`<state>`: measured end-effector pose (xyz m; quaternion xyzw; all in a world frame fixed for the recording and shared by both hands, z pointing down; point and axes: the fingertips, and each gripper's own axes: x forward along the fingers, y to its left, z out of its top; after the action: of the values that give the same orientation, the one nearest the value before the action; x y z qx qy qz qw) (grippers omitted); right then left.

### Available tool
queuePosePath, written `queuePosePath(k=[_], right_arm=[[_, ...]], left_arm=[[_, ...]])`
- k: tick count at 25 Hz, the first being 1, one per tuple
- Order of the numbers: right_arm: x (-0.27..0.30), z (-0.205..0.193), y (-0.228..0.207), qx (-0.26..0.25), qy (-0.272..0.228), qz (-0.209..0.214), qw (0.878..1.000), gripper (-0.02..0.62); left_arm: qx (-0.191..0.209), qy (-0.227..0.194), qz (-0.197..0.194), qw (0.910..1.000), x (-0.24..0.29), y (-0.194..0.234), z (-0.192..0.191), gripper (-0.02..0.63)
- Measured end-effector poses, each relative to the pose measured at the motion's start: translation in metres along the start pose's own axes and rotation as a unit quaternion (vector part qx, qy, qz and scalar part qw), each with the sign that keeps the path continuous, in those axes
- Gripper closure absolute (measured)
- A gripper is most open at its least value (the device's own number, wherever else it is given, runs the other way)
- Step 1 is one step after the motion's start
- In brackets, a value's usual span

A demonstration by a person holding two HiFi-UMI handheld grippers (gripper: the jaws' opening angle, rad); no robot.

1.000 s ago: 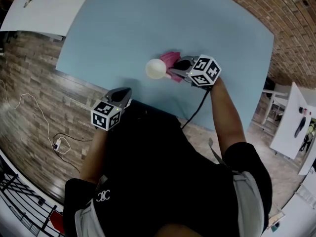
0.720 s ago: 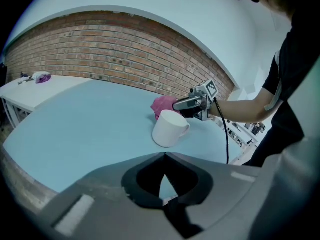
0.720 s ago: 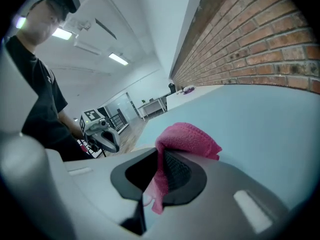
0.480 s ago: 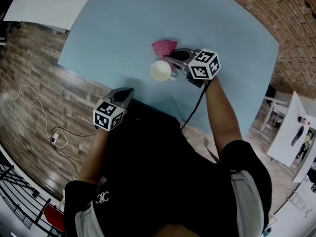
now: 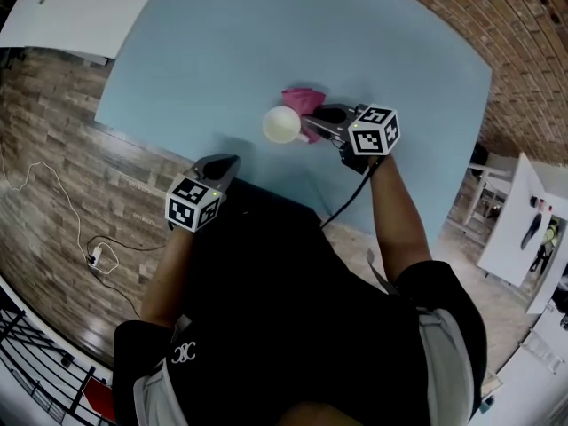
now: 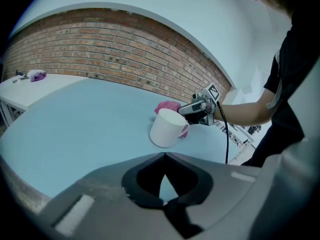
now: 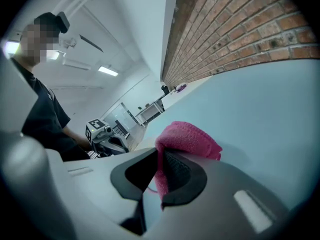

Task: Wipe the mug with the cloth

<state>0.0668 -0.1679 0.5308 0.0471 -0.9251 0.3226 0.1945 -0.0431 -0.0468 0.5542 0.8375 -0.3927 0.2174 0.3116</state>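
Observation:
A white mug (image 5: 281, 124) stands on the pale blue table (image 5: 231, 51), its handle turned toward my right gripper (image 5: 318, 121). That gripper is shut on a pink cloth (image 5: 303, 100), which bunches against the mug's far right side. In the right gripper view the cloth (image 7: 190, 139) runs down between the jaws of the right gripper (image 7: 161, 156); the mug is hidden there. My left gripper (image 5: 226, 165) hovers over the table's near edge, shut and holding nothing. From the left gripper (image 6: 164, 156) I see the mug (image 6: 167, 128), looking slightly tilted, and the cloth (image 6: 167, 106) behind it.
A brick wall (image 5: 497, 25) runs along the table's far side. A white table (image 5: 62, 7) with small items stands at the far left, another white surface (image 5: 515, 229) at the right. A cable (image 5: 93, 256) lies on the wooden floor.
The right gripper has shifted the cloth a little around the mug's far side. The left gripper has stayed at the near edge.

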Motion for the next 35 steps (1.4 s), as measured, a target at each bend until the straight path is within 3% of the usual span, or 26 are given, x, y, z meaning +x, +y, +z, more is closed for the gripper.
queuePosePath(k=[8, 14, 23, 28, 35], right_arm=[[-0.01, -0.028, 0.004, 0.015, 0.014, -0.019, 1.0, 0.558], [-0.003, -0.015, -0.004, -0.001, 0.036, -0.023, 0.999, 0.558], [0.026, 0.034, -0.013, -0.023, 0.078, 0.008, 0.997, 0.558], [0.056, 0.036, -0.007, -0.051, 0.165, 0.035, 0.984, 0.558], [0.096, 0.037, 0.014, -0.109, 0.26, 0.062, 0.958, 0.558]], left_arm=[[0.013, 0.009, -0.022, 0.9996, 0.008, -0.003, 0.0, 0.601], [0.014, 0.01, -0.023, 0.9996, 0.006, 0.001, -0.004, 0.601], [-0.005, 0.003, -0.02, 0.9998, -0.006, 0.018, -0.008, 0.601], [-0.023, -0.007, -0.008, 0.9997, -0.014, 0.029, -0.012, 0.601], [-0.049, -0.02, 0.001, 0.9986, -0.025, 0.042, -0.02, 0.601]])
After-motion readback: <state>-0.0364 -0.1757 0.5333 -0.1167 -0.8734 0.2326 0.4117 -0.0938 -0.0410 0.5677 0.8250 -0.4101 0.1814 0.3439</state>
